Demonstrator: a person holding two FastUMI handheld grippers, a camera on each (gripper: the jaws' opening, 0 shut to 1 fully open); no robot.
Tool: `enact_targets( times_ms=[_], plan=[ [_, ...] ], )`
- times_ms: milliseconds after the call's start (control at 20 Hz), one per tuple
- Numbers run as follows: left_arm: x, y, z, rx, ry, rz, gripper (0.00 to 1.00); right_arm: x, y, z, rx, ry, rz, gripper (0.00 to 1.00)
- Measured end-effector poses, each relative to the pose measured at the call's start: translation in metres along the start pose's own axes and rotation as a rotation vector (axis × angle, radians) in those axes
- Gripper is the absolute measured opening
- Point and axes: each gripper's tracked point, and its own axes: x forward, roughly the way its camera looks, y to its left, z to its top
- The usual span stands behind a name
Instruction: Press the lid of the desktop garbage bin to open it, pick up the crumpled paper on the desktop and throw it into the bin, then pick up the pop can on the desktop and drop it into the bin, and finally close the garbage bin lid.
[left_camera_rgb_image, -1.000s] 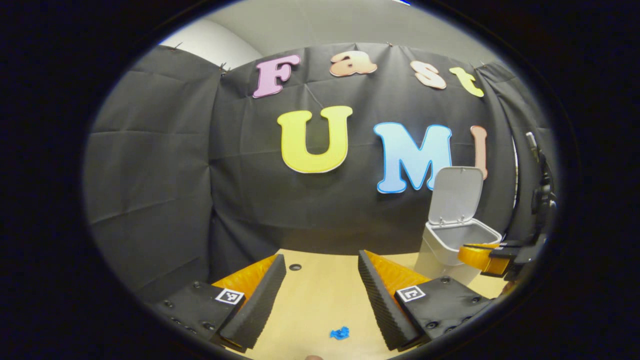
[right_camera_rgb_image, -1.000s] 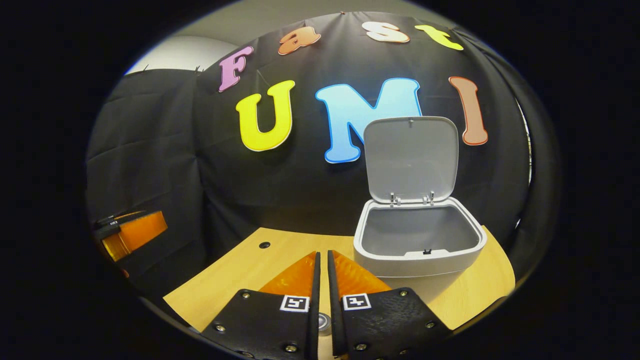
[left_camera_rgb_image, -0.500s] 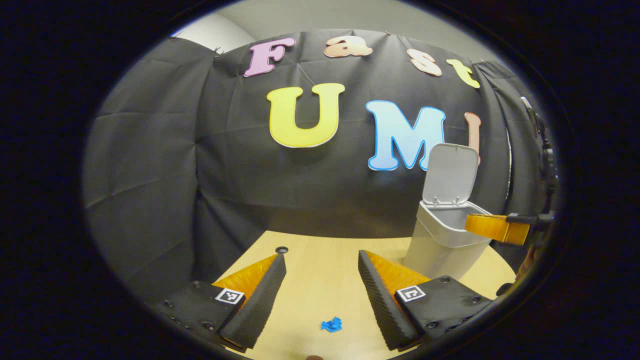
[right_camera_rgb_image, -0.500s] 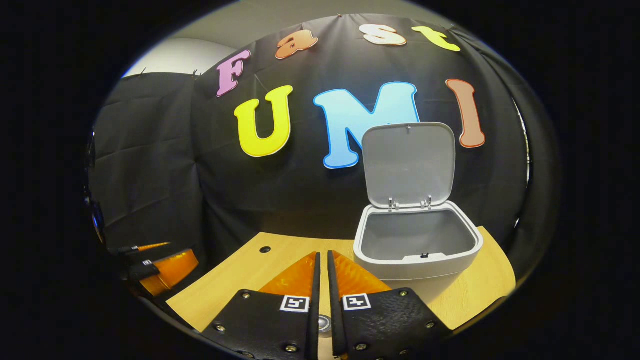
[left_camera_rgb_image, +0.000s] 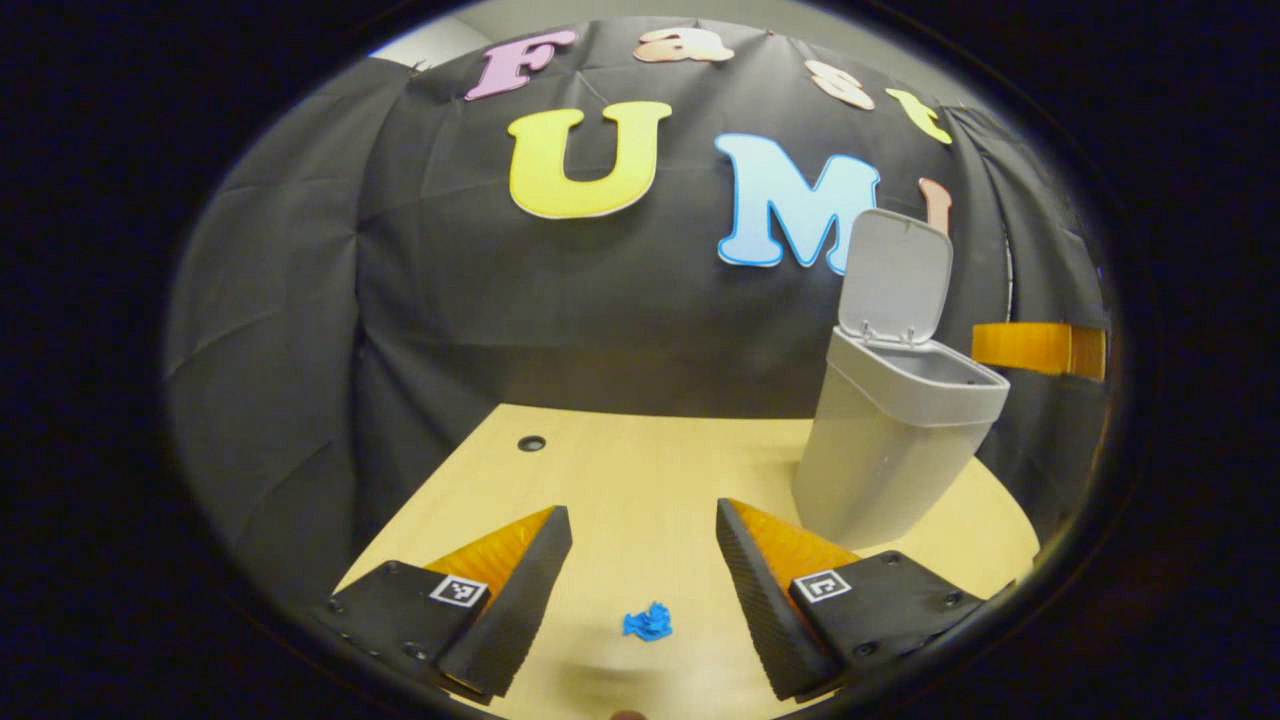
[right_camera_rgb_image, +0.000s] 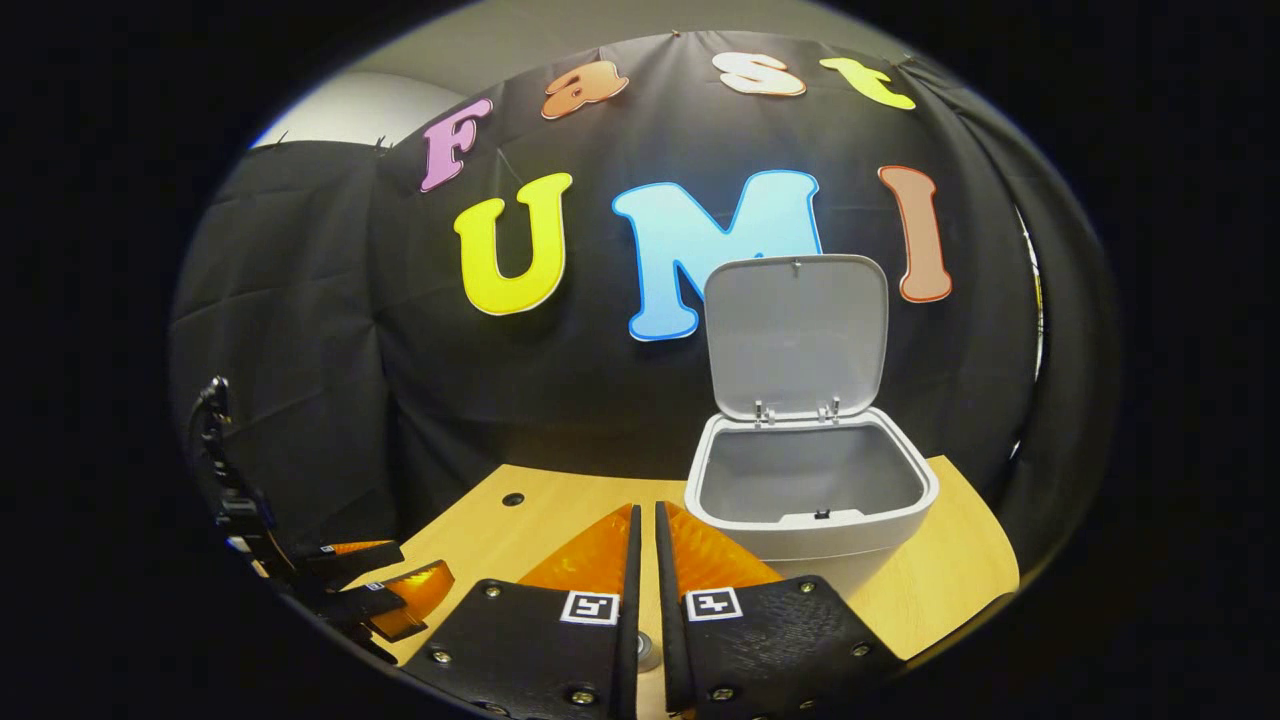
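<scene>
Bin (right_camera_rgb_image: 810, 500) sits on my wooden bench (left_camera_rgb_image: 640, 470) with its lid (right_camera_rgb_image: 795, 335) flipped all the way up, standing nearly upright on the hinges at the back rim. From the right tool view I'm looking straight into the opening, and what I can see of the inside is just bare grey wall.

My left tool (left_camera_rgb_image: 640, 555) has its fingers spread wide apart, nothing between them except bench. The crumpled paper (left_camera_rgb_image: 648, 622), a small bright blue wad, is lying on the bench right in the gap between the two fingers, near the bottom of the left tool view, not touching either one. The bin is off to the right of it in that view, well apart from the paper. There's a small dark hole (left_camera_rgb_image: 531, 443) in the bench top towards the back left.

My right tool (right_camera_rgb_image: 644, 560) has its fingers pressed together, only a thin slit between them and nothing gripped. It's pointing at the bench just left of the bin's front. In the gap low down between the fingers there's a small round metallic thing (right_camera_rgb_image: 647, 648), too hidden to say what it is.
</scene>
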Motion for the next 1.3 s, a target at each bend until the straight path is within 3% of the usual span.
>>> enact_targets(
  times_ms=[1300],
  plan=[
    [0.081, -0.010, -0.160, 0.045, 0.294, -0.017, 0.96, -0.039, -0.071, 0.000, -0.001, 0.045, -0.207, 0.10]
  ],
)
